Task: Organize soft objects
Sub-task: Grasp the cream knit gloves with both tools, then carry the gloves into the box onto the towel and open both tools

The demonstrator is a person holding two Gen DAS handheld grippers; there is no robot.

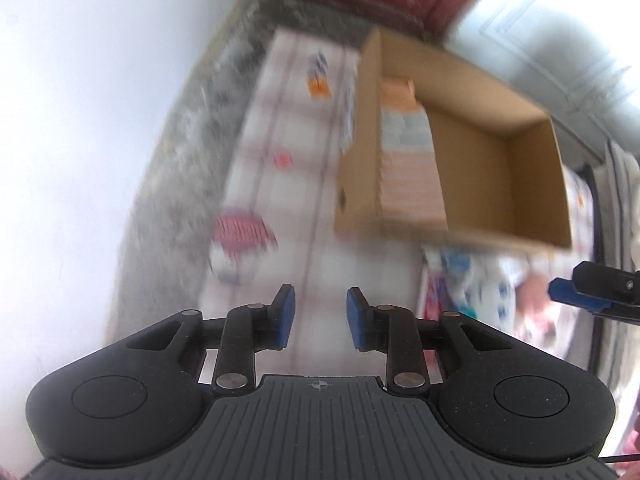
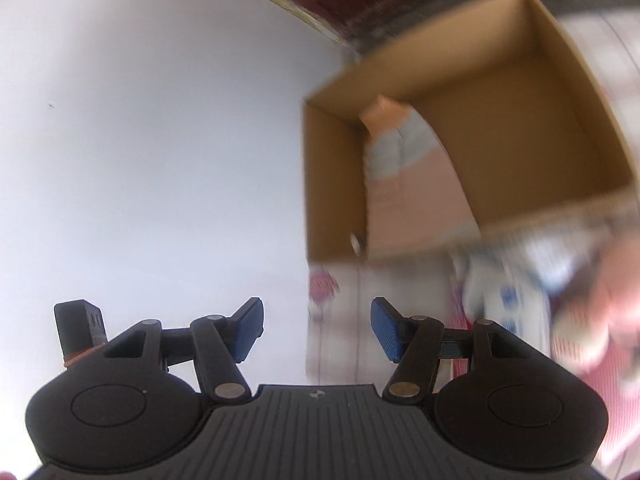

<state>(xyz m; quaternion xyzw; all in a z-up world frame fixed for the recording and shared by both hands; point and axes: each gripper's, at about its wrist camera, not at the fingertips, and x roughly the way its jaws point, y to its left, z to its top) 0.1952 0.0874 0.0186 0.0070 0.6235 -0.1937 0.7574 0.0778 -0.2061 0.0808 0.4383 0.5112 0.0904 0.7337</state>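
The left wrist view looks steeply down along its own fingers onto a patterned cloth (image 1: pixel 304 168), with a cardboard box (image 1: pixel 536 184) upper right. The right wrist view tilts less steeply, facing a white wall (image 2: pixel 152 140) and the same box (image 2: pixel 532 136) from nearer. Both are blurred.

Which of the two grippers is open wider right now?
The right gripper: the gap between its blue pads is clearly wider than the left gripper's. Both hold nothing.
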